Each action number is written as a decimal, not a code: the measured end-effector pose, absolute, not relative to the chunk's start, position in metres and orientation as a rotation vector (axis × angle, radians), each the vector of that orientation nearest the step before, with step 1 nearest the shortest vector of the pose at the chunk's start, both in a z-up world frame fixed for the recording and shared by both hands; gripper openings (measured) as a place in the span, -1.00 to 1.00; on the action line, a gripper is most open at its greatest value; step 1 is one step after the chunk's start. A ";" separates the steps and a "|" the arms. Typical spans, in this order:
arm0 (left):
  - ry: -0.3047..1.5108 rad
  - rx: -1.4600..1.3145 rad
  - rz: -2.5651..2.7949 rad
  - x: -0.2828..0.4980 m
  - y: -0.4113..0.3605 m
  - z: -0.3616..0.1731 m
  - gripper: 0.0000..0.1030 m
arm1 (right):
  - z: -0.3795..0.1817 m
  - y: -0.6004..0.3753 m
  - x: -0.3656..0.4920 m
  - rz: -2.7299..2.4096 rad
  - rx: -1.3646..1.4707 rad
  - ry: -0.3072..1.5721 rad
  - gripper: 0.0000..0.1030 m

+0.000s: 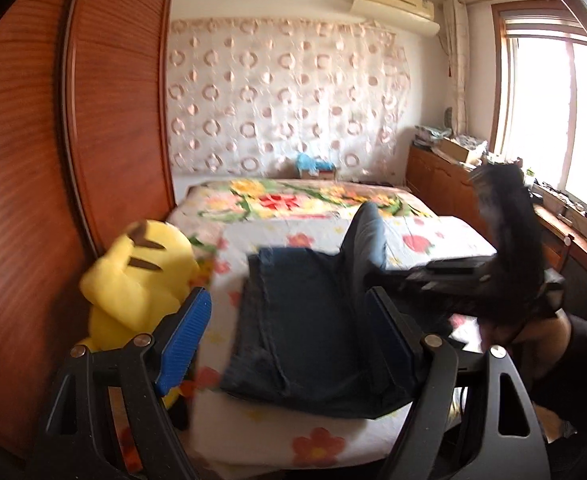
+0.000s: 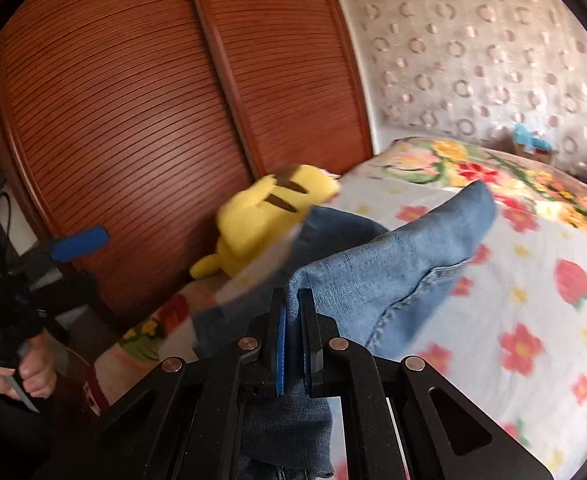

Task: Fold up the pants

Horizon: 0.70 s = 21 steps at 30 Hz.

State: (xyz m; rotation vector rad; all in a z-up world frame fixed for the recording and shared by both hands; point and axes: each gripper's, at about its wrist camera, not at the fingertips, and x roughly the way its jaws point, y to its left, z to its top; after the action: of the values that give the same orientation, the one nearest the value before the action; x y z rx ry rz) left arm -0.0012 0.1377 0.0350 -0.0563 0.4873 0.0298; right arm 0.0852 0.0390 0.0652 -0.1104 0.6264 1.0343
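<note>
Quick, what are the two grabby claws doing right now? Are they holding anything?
Left gripper: open, holding nothing; the jeans lie on the bed beyond it.
Right gripper: shut on the jeans, pinching a fold of denim.

Pants on bed — toy left

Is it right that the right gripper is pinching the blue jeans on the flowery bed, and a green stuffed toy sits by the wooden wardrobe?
Almost. The stuffed toy is yellow, not green, as the right wrist view shows. The rest holds: the right gripper is pinching the blue jeans on the flowery bed, and the toy sits by the wooden wardrobe.
</note>
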 end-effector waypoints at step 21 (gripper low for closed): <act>0.498 -0.078 0.023 0.011 0.153 0.032 0.55 | 0.020 0.104 0.133 1.089 -0.147 0.777 0.01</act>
State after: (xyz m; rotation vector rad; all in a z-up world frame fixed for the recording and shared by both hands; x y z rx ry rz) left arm 0.0105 0.1527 0.0319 -0.0783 0.4979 0.0231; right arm 0.1331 0.1035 0.0196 -0.1473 0.7772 1.0889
